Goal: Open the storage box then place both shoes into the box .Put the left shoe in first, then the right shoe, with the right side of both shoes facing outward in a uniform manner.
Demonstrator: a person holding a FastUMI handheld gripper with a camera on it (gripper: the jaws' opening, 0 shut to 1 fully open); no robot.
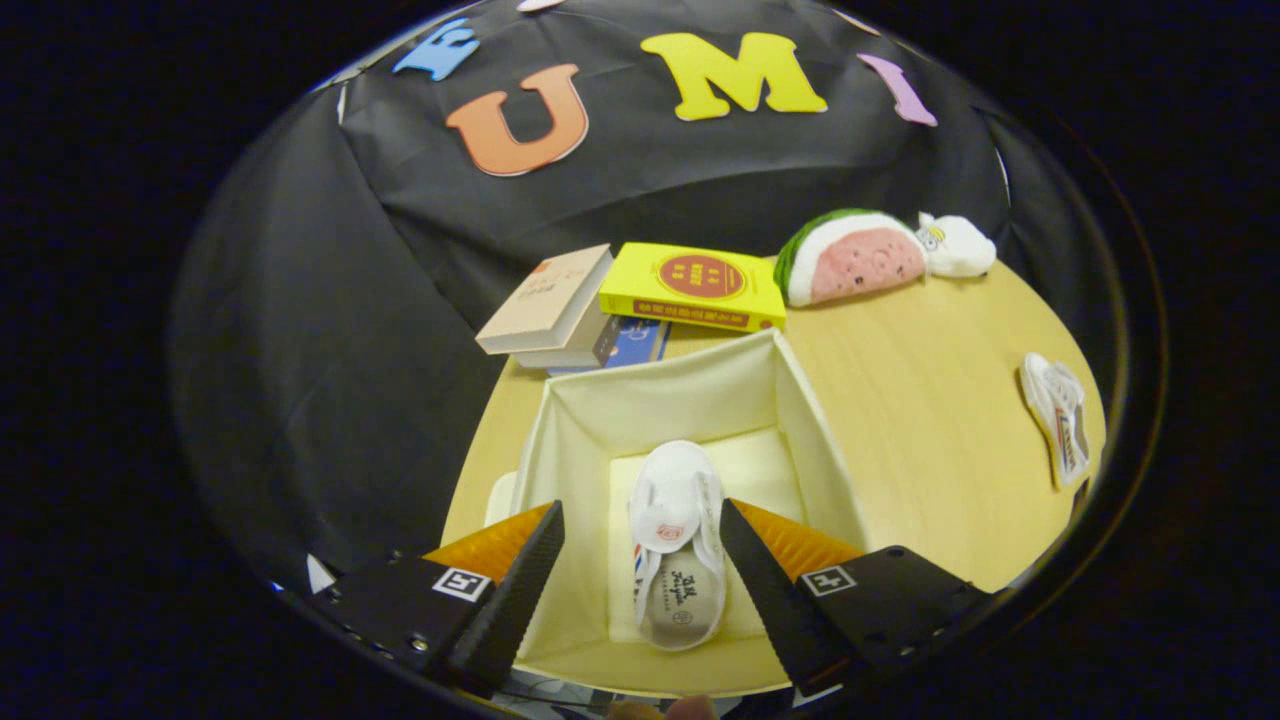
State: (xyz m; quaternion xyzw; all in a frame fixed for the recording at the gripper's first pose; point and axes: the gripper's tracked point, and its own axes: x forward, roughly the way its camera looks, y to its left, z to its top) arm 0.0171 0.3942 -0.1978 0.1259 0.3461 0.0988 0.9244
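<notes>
A cream fabric storage box (pixel 790 400) stands open on the round wooden table. One white shoe (pixel 675 545) lies on the box floor, toe pointing away from me, its opening toward me. My gripper (pixel 640 525) hovers above the box with its fingers spread wide on either side of that shoe, touching nothing. The second white shoe (pixel 1060 420) lies on its side on the table far to the right of the box, near the table's rim.
Behind the box lies a stack of books: a yellow one (pixel 695 285), a beige one (pixel 545 300) and a blue one (pixel 635 342) beneath. A watermelon plush (pixel 855 258) and a small white plush (pixel 955 245) rest at the back right. Bare tabletop (pixel 930 400) spans between box and second shoe.
</notes>
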